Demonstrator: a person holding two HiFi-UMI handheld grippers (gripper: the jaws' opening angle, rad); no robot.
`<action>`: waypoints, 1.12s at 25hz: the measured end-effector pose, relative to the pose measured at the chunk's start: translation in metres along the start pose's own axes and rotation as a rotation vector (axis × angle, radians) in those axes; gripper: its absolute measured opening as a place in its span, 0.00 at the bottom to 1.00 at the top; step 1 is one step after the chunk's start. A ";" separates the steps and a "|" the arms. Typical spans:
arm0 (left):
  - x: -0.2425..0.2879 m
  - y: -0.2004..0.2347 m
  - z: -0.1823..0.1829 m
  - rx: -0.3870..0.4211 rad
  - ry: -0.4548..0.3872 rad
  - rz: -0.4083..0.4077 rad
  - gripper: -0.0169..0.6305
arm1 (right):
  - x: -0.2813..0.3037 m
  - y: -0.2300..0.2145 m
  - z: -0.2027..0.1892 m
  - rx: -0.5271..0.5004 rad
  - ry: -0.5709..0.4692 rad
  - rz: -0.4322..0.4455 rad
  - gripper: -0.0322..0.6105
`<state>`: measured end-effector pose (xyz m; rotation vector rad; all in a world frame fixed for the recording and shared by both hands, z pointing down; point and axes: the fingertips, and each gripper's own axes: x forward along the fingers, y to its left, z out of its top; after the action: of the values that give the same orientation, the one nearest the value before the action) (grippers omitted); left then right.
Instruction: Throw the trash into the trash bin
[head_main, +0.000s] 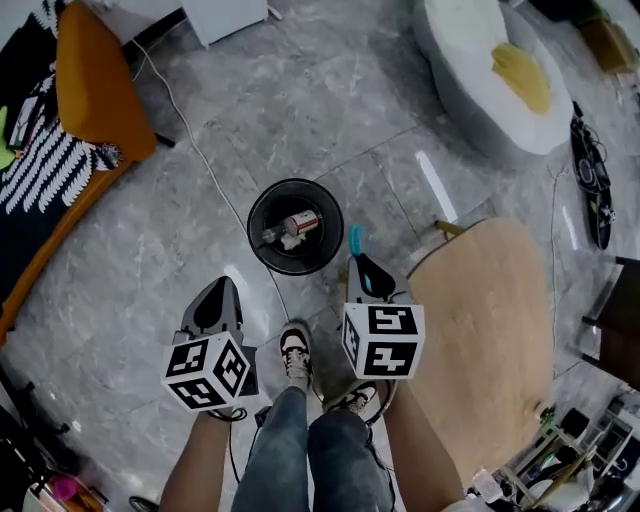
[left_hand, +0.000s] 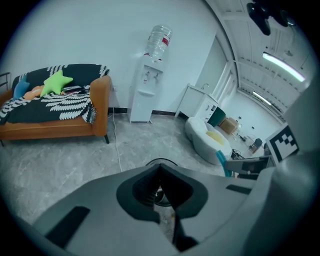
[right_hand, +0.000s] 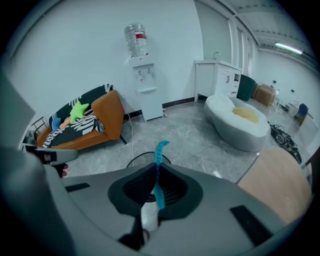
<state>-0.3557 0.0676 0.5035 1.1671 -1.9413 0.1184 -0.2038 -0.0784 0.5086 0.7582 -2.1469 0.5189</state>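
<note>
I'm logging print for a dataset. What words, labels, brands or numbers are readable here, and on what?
Nothing can be read.
Water jug, red label: too blurred.
Bottle in the trash bin, label: too small.
Marker cubes: square patterns only, no letters.

The trash bin (head_main: 252, 222) stands on the floor (head_main: 300, 100) between sofa (head_main: 95, 90) and table (head_main: 490, 320)

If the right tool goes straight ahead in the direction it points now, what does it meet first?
Most likely the round black trash bin: in the right gripper view its rim lies directly beyond the right tool, which is shut on a thin blue strip. Depth is unclear.
</note>
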 end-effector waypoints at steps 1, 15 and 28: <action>0.001 0.010 0.003 -0.006 -0.006 0.007 0.01 | 0.008 0.009 0.004 -0.008 0.000 0.012 0.09; 0.006 0.113 -0.015 -0.154 -0.020 0.132 0.01 | 0.115 0.082 -0.004 -0.121 0.029 0.165 0.09; 0.011 0.157 -0.059 -0.219 0.005 0.188 0.01 | 0.181 0.092 -0.054 -0.170 0.082 0.198 0.09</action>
<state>-0.4416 0.1755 0.5992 0.8408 -2.0008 0.0073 -0.3294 -0.0418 0.6735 0.4267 -2.1682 0.4530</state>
